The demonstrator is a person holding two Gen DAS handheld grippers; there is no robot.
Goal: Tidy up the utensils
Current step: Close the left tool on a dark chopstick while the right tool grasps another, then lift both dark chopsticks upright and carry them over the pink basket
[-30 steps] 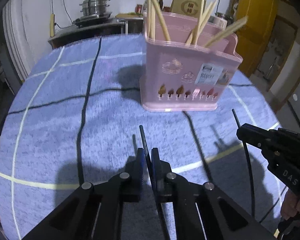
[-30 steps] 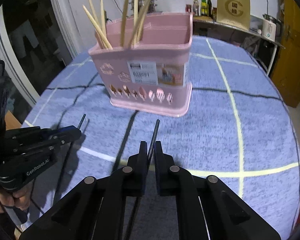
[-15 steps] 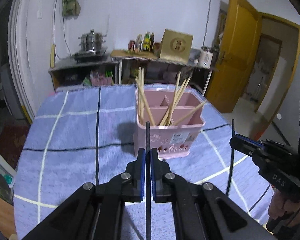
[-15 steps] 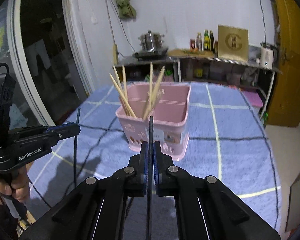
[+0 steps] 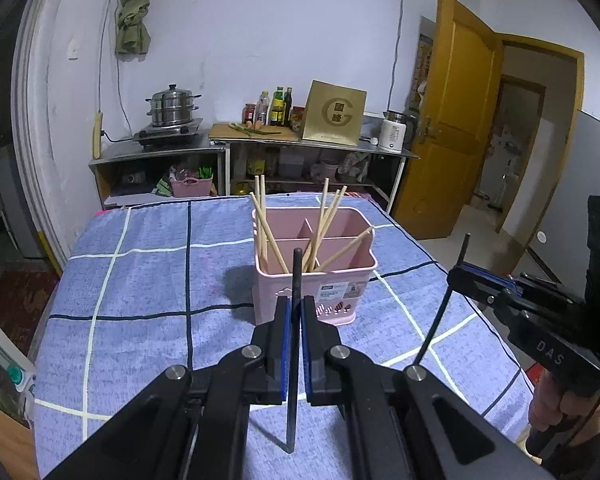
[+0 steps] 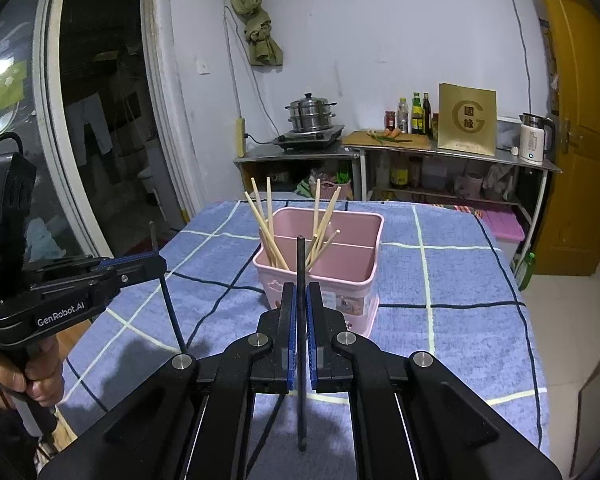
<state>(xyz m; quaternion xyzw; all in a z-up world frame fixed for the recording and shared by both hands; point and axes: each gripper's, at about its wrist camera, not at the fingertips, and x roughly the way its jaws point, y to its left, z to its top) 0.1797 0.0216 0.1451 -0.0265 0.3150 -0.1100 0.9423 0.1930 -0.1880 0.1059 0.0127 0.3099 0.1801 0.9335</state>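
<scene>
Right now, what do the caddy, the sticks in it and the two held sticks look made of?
Pink caddy: plastic by its look, smooth moulded walls, cut-out holes, paper label. Sticks inside: pale tan and matte, likely bamboo or wood. Black stick in the left gripper and black stick in the right gripper: thin, dark, uniform; plastic, metal or lacquered wood, I cannot tell.

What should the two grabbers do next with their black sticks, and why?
Probably carry both toward the pink holder. The left gripper and right gripper each pinch a black chopstick upright, short of the holder where wooden chopsticks already stand.
</scene>
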